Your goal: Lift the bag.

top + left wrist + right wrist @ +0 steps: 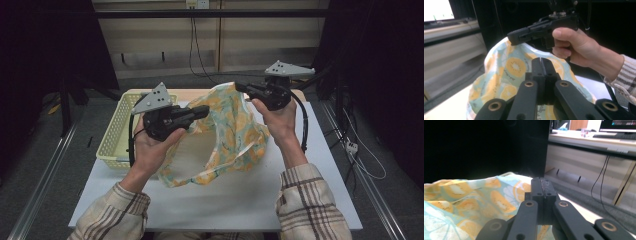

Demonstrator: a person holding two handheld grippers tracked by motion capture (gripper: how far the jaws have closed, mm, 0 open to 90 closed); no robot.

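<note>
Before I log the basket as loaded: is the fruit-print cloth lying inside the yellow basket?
No: the fruit-print cloth hangs between the two grippers over the white table, beside the yellow basket.

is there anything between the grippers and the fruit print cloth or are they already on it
Nothing visible stands between them. The left gripper and right gripper are each shut on an edge of the cloth, lifting it above the table.

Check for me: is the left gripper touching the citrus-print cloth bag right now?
Touching. In the left gripper view, the left gripper has its jaws closed together with the cloth bag pressed right against them; the high view shows it pinching the bag's rim.
</note>
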